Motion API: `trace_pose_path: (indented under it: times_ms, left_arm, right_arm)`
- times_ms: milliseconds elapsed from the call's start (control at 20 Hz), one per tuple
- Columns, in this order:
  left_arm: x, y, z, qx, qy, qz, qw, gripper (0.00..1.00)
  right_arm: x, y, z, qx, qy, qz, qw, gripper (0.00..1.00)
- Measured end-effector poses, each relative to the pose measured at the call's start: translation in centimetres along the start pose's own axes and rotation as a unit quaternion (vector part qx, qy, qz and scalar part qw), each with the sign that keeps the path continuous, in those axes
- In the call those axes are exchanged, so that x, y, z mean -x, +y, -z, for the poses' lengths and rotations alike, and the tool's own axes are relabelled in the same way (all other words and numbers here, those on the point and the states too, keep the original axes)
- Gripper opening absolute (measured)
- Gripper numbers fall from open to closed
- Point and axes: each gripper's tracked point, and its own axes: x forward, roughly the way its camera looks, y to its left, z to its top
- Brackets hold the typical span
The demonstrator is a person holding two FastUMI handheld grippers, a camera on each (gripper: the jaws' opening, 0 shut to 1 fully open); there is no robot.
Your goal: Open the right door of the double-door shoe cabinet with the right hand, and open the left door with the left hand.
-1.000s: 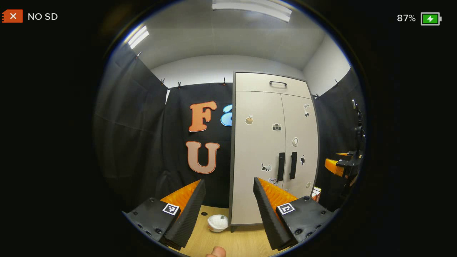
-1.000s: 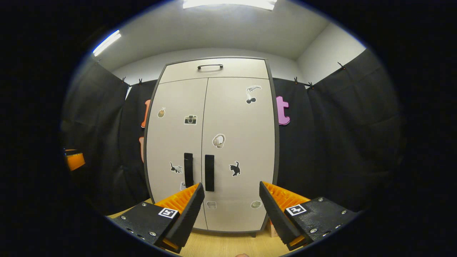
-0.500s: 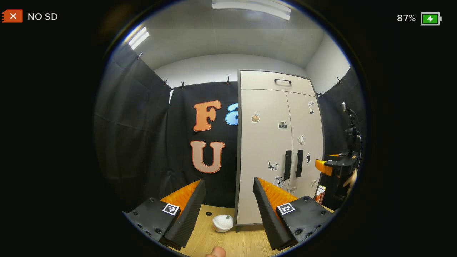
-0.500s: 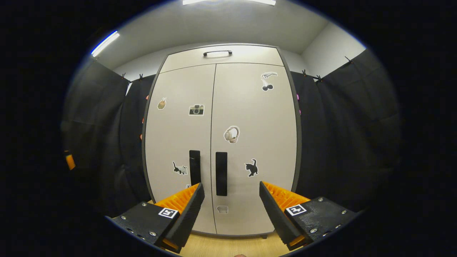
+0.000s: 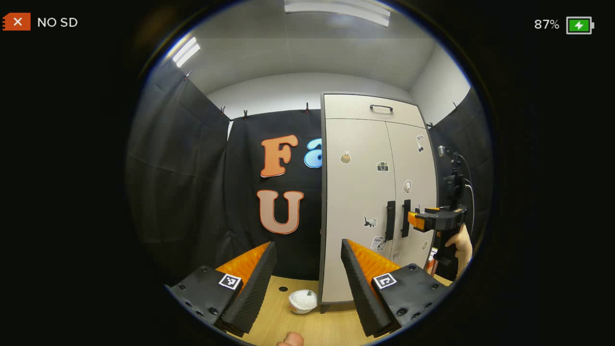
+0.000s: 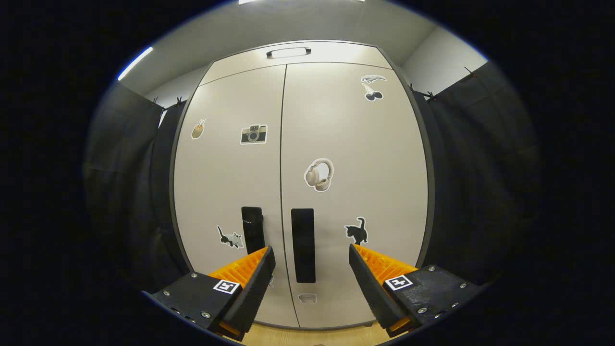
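Jaws apart; pale stickered shoe cabinet (image 6: 336,144) doors closed.

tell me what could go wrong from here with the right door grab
The two handles sit close together: the open right gripper lines up on the right door handle, but its inner finger could catch the left door handle. The left gripper points off the cabinet, so it may lag.

A: What did the left tongs (image 5: 308,269) look like?
B: 2 wedge-shaped fingers with ribbed faces, on black blocks with round screws and a square black-and-white marker each.
A: And the right tongs (image 6: 311,276)?
B: The same build; its body carried a black mast with a cable.
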Motion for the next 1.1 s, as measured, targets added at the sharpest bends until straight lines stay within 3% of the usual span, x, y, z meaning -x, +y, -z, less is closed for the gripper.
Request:
trace_pose_path:
  times_ms: [200, 500, 900, 1100]
  left_arm:
    - [-0.2, -0.1, 0.5, 0.003, 0.004, 0.004, 1.0, 0.81]
    - [-0.2, 0.8, 0.8, 0.0, 0.004, -0.006, 1.0, 0.82]
    - [-0.1, 1.3, 1.3, -0.004, 0.006, -0.011, 1.0, 0.81]
    - [0.1, 1.2, 1.9, 0.0, 0.013, -0.013, 1.0, 0.81]
  right_arm:
    - [-2.5, 0.5, 0.3, 0.024, -0.006, 0.005, 1.0, 0.89]
    - [-4.9, 1.0, 2.7, -0.009, 0.033, -0.001, 0.999, 0.73]
    - [-6.1, 0.8, 3.2, -0.024, 0.027, 0.002, 0.999, 0.37]
    - [-5.7, 0.7, 3.3, -0.022, 0.023, -0.004, 0.999, 0.28]
